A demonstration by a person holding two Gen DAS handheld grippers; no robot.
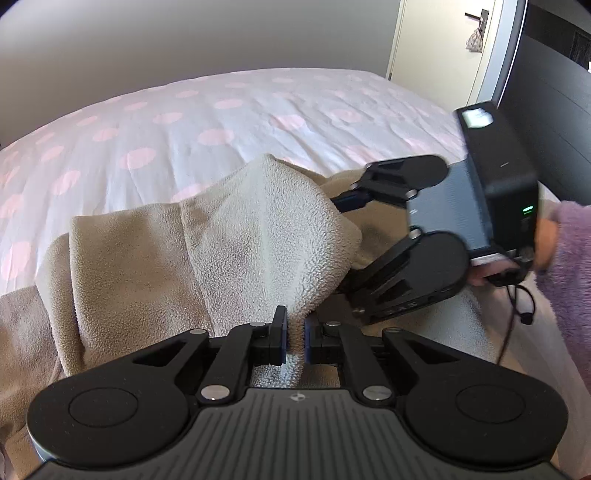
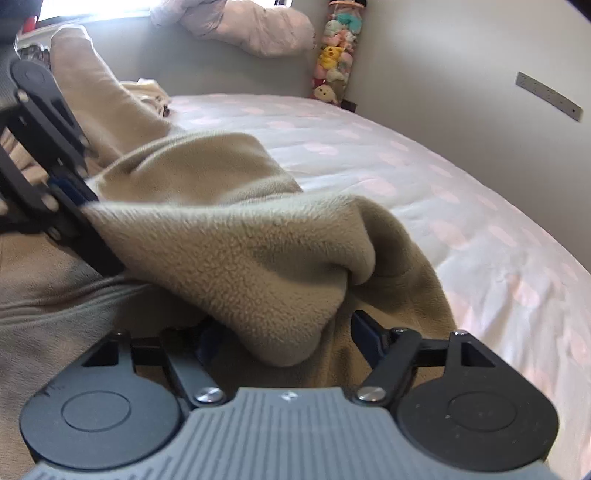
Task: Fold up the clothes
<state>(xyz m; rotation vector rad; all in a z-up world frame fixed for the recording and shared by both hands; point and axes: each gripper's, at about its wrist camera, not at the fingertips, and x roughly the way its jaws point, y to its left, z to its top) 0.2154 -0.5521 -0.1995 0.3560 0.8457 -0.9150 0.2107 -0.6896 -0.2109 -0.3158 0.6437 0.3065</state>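
Observation:
A beige fleece garment point(image 1: 155, 258) lies bunched on the bed. My left gripper point(image 1: 295, 339) is shut on a fold of it and holds that fold up off the bed. The right wrist view shows the same gripper point(image 2: 83, 201) at the left edge, pinching the stretched fleece point(image 2: 258, 251). My right gripper point(image 2: 288, 338) stands open, a hanging corner of the fleece between its spread fingers, and the right finger point(image 2: 365, 332) is clear of the cloth. From the left wrist view the right gripper point(image 1: 345, 247) reaches in behind the lifted fold, which hides its fingertips.
The bed cover point(image 1: 221, 122) is white with pink dots. A hand in a purple fleece sleeve point(image 1: 569, 258) holds the right gripper. A door point(image 1: 443, 44) and a dark cabinet point(image 1: 554, 92) stand at the right. Soft toys point(image 2: 336, 59) and a pink bundle point(image 2: 258, 26) are beyond the bed.

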